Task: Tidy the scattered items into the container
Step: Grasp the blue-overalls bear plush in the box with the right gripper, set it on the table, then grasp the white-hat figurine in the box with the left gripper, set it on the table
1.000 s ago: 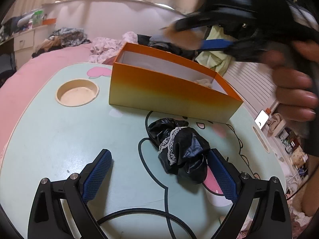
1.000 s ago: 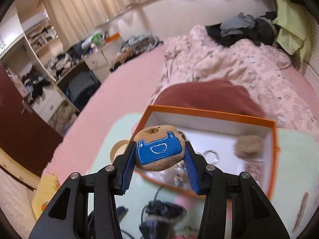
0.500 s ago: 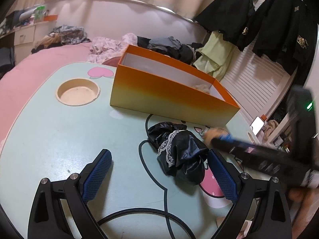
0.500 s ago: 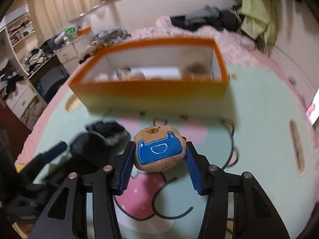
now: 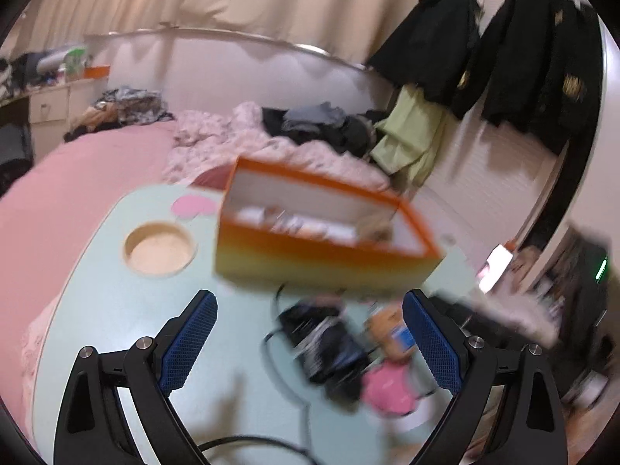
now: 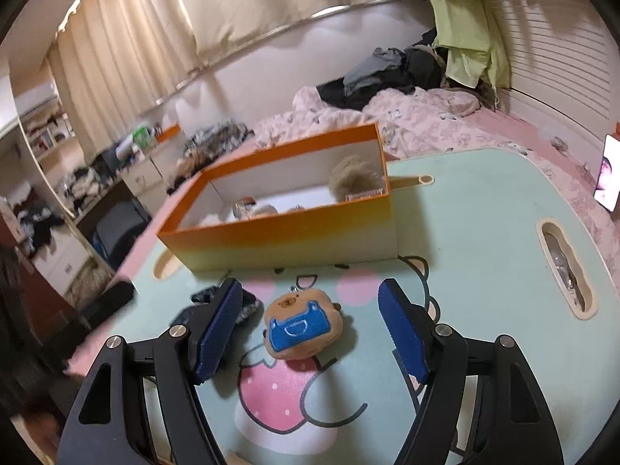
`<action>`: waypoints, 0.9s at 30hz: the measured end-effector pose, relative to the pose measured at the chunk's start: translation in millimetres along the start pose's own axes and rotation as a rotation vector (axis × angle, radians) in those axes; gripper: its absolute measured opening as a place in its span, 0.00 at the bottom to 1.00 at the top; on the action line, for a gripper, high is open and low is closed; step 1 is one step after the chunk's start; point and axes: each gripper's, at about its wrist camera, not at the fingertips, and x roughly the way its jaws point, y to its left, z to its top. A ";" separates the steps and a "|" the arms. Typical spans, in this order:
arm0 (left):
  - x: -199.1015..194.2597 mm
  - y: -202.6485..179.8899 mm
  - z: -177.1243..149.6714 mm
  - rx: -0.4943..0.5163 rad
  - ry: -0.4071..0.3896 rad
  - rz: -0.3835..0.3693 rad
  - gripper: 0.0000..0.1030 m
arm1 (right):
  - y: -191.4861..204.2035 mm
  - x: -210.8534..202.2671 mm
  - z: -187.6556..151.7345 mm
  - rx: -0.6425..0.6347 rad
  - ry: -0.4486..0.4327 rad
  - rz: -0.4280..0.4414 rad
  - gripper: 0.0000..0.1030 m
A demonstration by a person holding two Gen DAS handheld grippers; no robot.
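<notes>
A brown bear plush with a blue bib (image 6: 300, 325) lies on the pale green table (image 6: 484, 271), between the open fingers of my right gripper (image 6: 310, 333), which does not touch it. The plush shows blurred in the left wrist view (image 5: 391, 335). A black lace-trimmed cloth (image 5: 333, 345) lies left of it, also seen in the right wrist view (image 6: 217, 302). The orange box (image 6: 286, 232) stands behind them with a fluffy ball (image 6: 352, 178) and small items inside; it shows in the left wrist view (image 5: 321, 252). My left gripper (image 5: 310, 345) is open and empty above the cloth.
The table has a round cup recess (image 5: 159, 250) at the left and a slot handle (image 6: 565, 267) at the right. A phone (image 6: 608, 178) lies off the right edge. Pink bedding with piled clothes (image 6: 387, 73) surrounds the table.
My right gripper has opened and let the bear plush go onto the table in front of the box. My left gripper has lifted and tilted up, still open.
</notes>
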 end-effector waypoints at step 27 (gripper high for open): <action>198.2 -8.7 52.2 0.098 0.541 0.264 0.46 | -19.2 -4.4 -8.7 0.069 0.009 0.082 0.71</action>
